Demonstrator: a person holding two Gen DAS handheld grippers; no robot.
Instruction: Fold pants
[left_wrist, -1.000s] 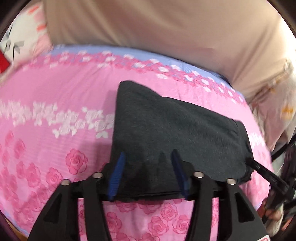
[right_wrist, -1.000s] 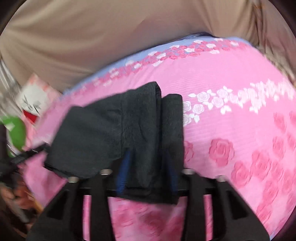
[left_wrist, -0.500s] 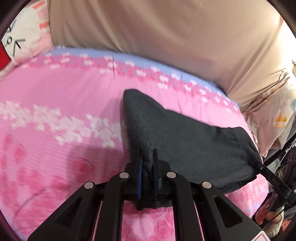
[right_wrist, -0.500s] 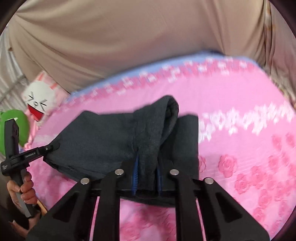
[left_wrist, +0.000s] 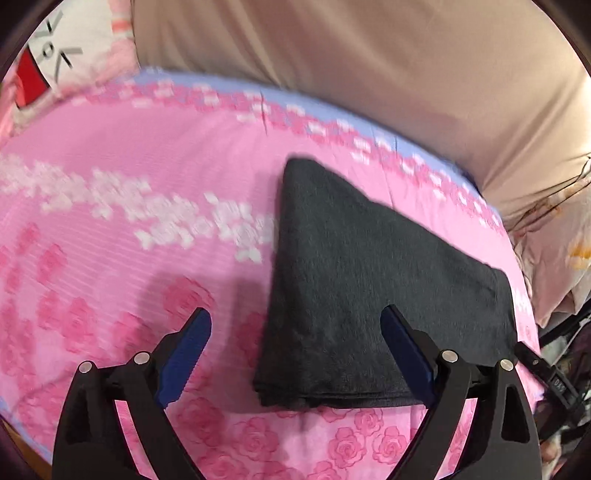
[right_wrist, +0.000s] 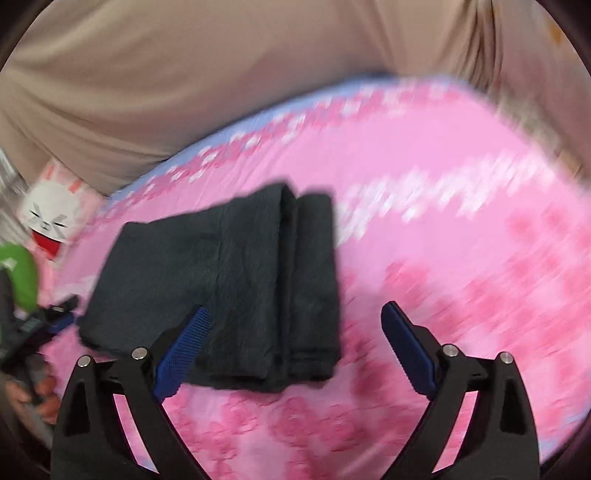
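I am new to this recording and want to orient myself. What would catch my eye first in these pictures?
First, the folded dark pants lying flat in the middle of the bright pink rose-print bedsheet. Next, both hand-held grippers, left and right, open just in front of the pants. A cartoon rabbit pillow lies at the bed's left edge.

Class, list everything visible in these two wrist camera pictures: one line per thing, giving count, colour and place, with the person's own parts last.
pants: one, dark grey, folded, lying on the bedsheet.
bedsheet: one, pink with rose and white flower prints, blue far border, under the pants.
curtain: one, beige, behind the bed.
rabbit cushion: one, white with red mouth, far left edge of the bed in the right wrist view.
green object: one, left edge of that view, unidentifiable.
left gripper: one, black with blue pads, open over the pants' left edge.
right gripper: one, same colours, open over the pants' right edge.
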